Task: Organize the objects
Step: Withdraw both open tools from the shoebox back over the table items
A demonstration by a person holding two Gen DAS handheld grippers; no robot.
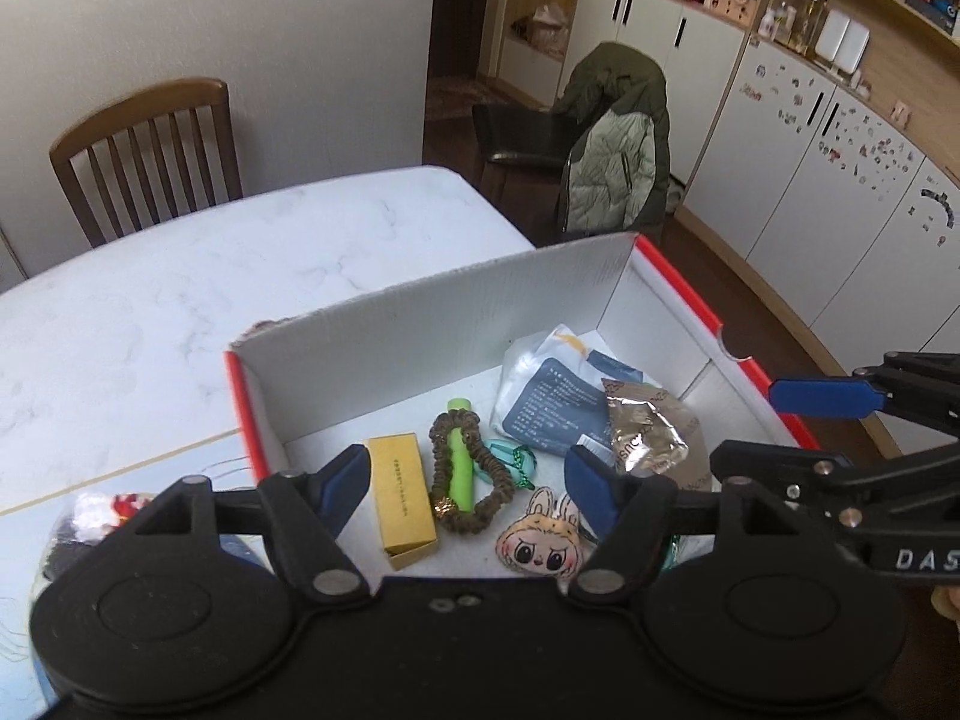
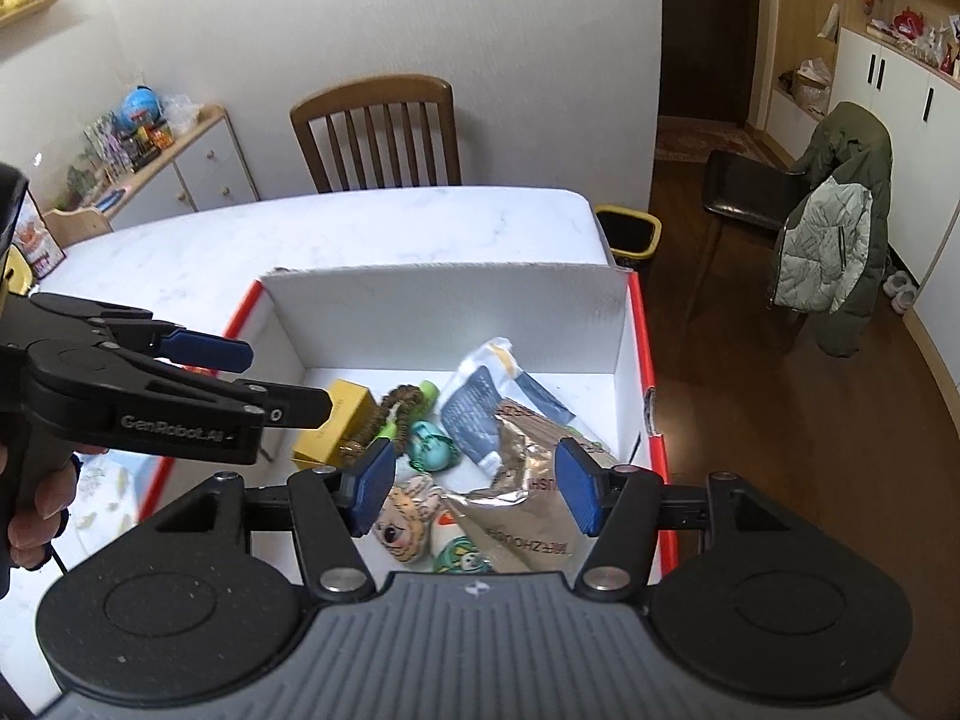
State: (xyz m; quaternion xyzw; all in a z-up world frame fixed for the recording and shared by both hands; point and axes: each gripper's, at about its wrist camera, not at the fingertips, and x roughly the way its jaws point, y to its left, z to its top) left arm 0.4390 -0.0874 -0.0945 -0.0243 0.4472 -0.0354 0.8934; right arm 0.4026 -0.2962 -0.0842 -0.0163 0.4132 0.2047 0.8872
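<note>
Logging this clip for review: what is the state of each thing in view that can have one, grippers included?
left gripper: open, holding nothing
right gripper: open, holding nothing
box: open, no lid on, partly filled
yellow carton: lying flat in the box, flap closed
hair scrunchie: looped around the green tube
silver pouch: crumpled, lying on the white packet
plush face charm: lying face up

"GenRobot.AI" stands on the left gripper [image 2: 273,384] — "DAS", cut off, on the right gripper [image 1: 798,426].

Black hand-held gripper [image 1: 468,492], blue finger pads [image 1: 591,489], silver screws
</note>
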